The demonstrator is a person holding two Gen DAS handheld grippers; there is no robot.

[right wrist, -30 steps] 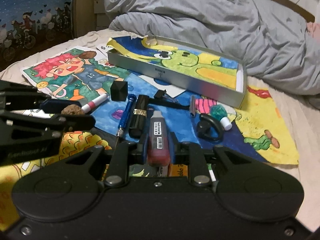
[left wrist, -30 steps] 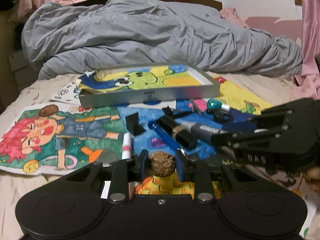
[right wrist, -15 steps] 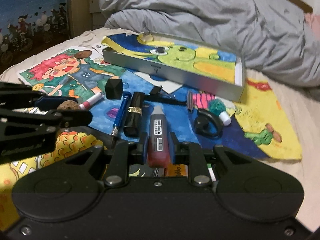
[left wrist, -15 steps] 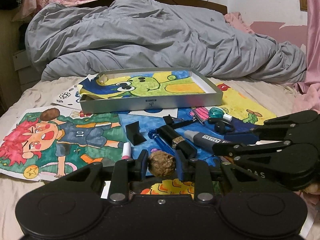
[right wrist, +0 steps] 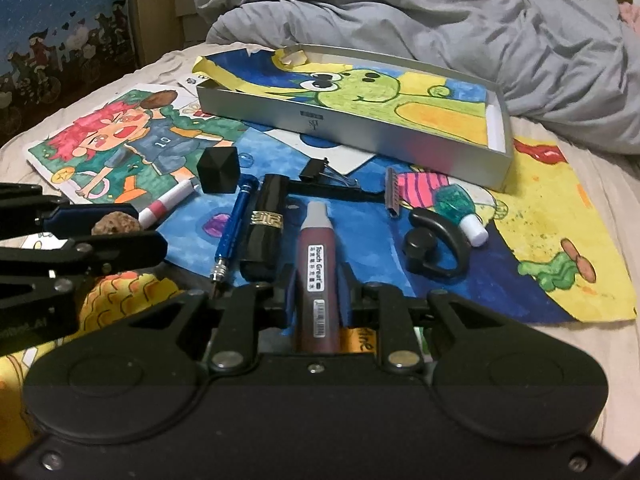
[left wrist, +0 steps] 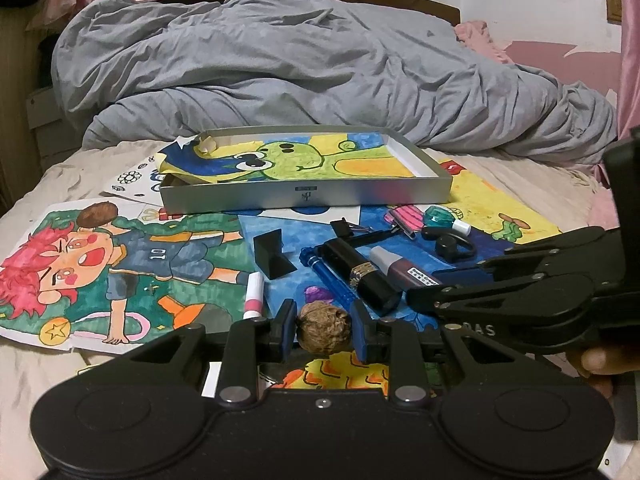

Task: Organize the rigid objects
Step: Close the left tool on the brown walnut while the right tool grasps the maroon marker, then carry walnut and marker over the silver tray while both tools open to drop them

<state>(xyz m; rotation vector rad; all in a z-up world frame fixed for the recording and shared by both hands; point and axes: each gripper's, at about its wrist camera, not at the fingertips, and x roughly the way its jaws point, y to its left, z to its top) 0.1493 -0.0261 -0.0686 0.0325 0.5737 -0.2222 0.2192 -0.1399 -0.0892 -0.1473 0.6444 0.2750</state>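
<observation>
Left jaws clamp walnut (left wrist: 324, 327); right jaws clamp marker (right wrist: 318, 268)

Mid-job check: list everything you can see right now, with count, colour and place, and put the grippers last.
Tray: 1, silver, far middle, frog drawing inside.
Drawings: several, multicoloured, spread over the bed.
Duvet: 1, grey, behind the tray.
Cube: 1, black, near the pink-banded tube.
Screwdriver: 1, blue, beside the black lipstick.
Binder clip: 1, black.
Razor: 1, black handle.
Small bottle: 1, teal, white cap.
Earpiece: 1, black.
Walnut: 1, brown, in left hand-held gripper.
Marker: 1, maroon, in right hand-held gripper.
</observation>
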